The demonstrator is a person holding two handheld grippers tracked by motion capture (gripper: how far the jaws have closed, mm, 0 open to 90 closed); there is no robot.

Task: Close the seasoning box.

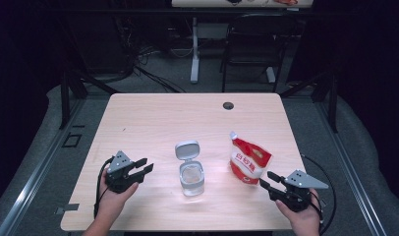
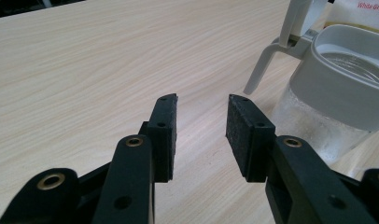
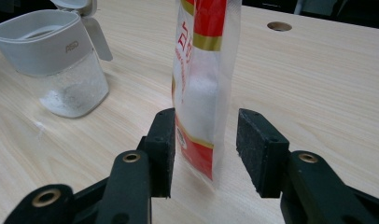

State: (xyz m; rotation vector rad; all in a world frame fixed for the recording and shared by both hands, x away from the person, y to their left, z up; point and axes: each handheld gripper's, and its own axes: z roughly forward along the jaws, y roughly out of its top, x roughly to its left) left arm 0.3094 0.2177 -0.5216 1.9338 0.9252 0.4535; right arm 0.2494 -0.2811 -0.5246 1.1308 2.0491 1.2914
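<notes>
We note a light wooden table (image 1: pixel 153 118) with a round cable hole (image 1: pixel 228 105) near its far edge. Near the middle stands a clear container (image 1: pixel 191 178) with a grey collar and its flip lid (image 1: pixel 186 149) swung up and back on its hinge. In the right gripper view we read raised letters on the collar that look like "ASD", though the small print leaves us unsure. A layer of white grains lies in the container's bottom.

Just to the right of the container stands a red and white pouch (image 1: pixel 248 161), upright, its top corner cut or torn. We see white characters on the red panel in the high view but cannot read them. In the left gripper view, behind the container, a strip of the pouch shows "White Gran", cut off by the frame edge.

The right gripper (image 1: pixel 266 180) sits at the near right of the table, pointing at the pouch. Its jaws stand wide, and the pouch's lower edge is between them; the left pad lies just beside the film, the right pad clearly apart. We see no squeeze on the pouch.

The left gripper (image 1: pixel 145 166) rests at the near left, jaws moderately wide with bare table between them, the container just off to one side.
</notes>
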